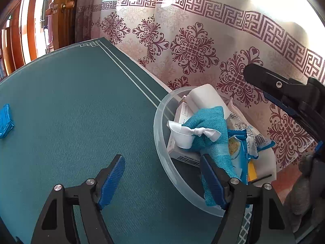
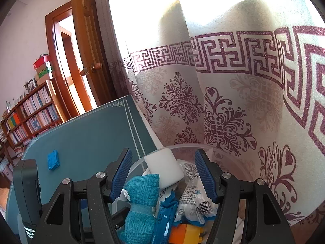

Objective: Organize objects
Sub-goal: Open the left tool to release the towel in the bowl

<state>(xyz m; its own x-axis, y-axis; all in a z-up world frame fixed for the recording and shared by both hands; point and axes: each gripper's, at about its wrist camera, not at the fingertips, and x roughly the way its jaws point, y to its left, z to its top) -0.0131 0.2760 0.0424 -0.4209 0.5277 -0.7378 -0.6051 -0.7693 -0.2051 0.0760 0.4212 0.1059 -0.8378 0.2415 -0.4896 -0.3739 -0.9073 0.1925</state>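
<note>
Only our right wrist view takes in the bookshelf (image 2: 30,113) at far left and the orange block (image 2: 183,232) at the bowl's bottom. Our left gripper (image 1: 162,181) tilts down at the clear bowl (image 1: 160,120), jaws wide with nothing between them; our right gripper (image 2: 162,174) hovers over it, half open, empty. Inside lie a teal pouch (image 1: 209,130), white sponge (image 1: 205,97) and snack packets (image 2: 191,199); a blue packet (image 1: 5,121) waits at the table's (image 1: 71,111) left.

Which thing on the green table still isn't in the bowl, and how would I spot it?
Start at the big green table by the patterned curtain. The clear bowl full of things sits at the curtain end. Look far across the bare tabletop from it: a small blue packet lies flat, all alone. It is the only loose thing on the table, with nothing touching it.
</note>
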